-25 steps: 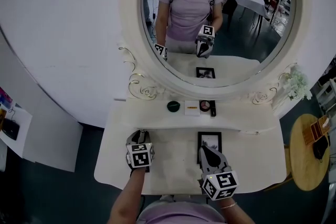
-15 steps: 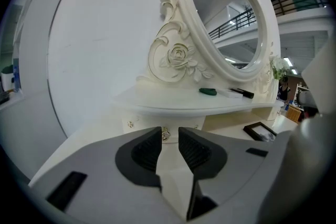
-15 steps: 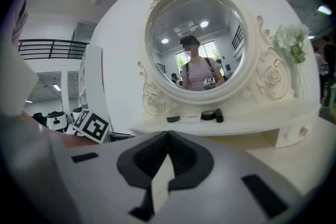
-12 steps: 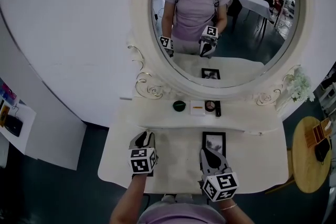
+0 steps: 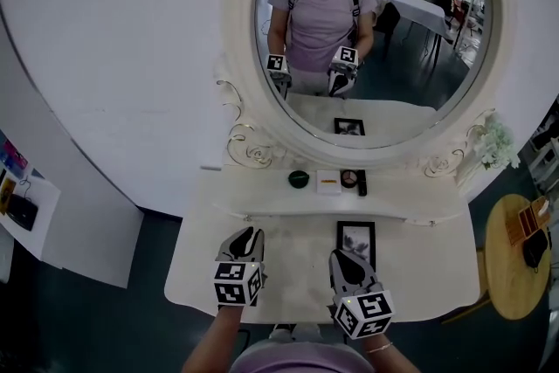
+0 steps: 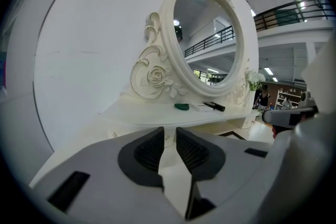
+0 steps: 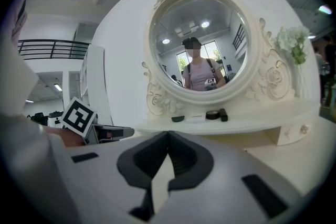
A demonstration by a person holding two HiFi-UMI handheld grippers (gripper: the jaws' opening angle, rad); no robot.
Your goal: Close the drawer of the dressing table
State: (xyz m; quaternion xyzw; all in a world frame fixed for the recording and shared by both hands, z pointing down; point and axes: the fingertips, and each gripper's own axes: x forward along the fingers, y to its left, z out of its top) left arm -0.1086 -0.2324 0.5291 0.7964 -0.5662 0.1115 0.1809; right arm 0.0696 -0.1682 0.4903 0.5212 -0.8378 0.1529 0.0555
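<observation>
The white dressing table [image 5: 297,279] stands below its oval mirror [image 5: 376,31]. A small drawer front [image 6: 118,132] under the left end of the raised shelf [image 5: 262,195] looks flush with its case. A matching one [image 7: 294,132] sits under the right end. My left gripper [image 5: 247,233] hovers over the left of the tabletop, a little back from the shelf. Its jaws are closing, a narrow gap still shows in the left gripper view [image 6: 169,131], and nothing is between them. My right gripper [image 5: 348,254] hangs over the tabletop beside a picture frame [image 5: 355,238], shut and empty [image 7: 168,135].
On the shelf lie a green round thing [image 5: 299,179], a white card [image 5: 328,181] and a round compact [image 5: 349,178]. White flowers [image 5: 495,140] stand at the mirror's right. A round wooden side table [image 5: 515,253] is to the right of the dressing table.
My left gripper has drawn back from the shelf's left end toward the table's front edge and risen. Its jaws have narrowed. The right gripper has stayed where it was.
</observation>
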